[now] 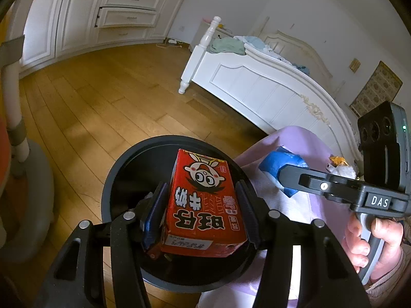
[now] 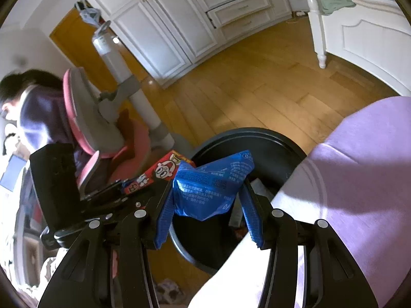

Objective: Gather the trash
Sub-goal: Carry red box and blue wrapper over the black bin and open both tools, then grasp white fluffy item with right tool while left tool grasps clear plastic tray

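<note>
My left gripper [image 1: 201, 200] is shut on a red milk carton [image 1: 203, 205] with a cartoon face and holds it over the open black trash bin [image 1: 123, 164]. My right gripper [image 2: 208, 192] is shut on a crumpled blue wrapper [image 2: 205, 190] and holds it above the same bin [image 2: 277, 141]. The right gripper with the wrapper [image 1: 280, 164] shows at the right of the left wrist view. The carton [image 2: 156, 174] and left gripper show at the left of the right wrist view. Some trash lies in the bin.
A lilac cloth surface [image 2: 359, 166] lies right beside the bin. A white bed [image 1: 257, 82] stands behind on the wooden floor [image 1: 102, 97]. A pink and grey chair [image 2: 102, 133] with a person stands left. White cabinets [image 2: 179, 12] line the wall.
</note>
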### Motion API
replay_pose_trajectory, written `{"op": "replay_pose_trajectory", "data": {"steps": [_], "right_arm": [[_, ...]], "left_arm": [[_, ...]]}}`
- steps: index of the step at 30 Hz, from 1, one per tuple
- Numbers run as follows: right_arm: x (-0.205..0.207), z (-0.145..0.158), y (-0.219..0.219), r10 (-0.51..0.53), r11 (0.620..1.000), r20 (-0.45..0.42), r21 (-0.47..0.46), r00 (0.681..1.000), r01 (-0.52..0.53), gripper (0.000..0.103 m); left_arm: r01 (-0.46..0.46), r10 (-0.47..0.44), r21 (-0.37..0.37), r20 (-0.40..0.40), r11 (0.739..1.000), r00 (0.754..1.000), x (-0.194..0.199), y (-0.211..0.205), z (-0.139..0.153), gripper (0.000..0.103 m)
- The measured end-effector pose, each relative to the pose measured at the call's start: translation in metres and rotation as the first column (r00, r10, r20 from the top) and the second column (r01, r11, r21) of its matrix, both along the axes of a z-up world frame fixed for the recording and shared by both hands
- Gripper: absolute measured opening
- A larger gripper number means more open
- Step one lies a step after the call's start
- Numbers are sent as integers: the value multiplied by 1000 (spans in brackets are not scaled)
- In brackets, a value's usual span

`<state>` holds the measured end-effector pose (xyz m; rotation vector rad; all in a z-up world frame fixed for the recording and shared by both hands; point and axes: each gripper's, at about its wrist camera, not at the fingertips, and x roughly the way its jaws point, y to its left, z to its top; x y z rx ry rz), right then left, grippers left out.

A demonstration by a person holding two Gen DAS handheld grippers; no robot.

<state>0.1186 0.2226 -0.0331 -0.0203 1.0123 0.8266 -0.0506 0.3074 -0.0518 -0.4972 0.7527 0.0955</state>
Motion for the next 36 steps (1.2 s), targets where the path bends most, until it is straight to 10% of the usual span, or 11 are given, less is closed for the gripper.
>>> {"op": "replay_pose_trajectory", "data": {"steps": [19, 36], "right_arm": [[14, 12, -21, -61, 996, 18, 72, 998, 59, 76], [-31, 64, -246, -316, 937, 179, 211, 932, 278, 75]], "left_arm": [[-27, 26, 75, 11, 997, 1000, -5, -3, 19, 80], [302, -300, -25, 51, 953, 953, 60, -146, 43, 80]]}}
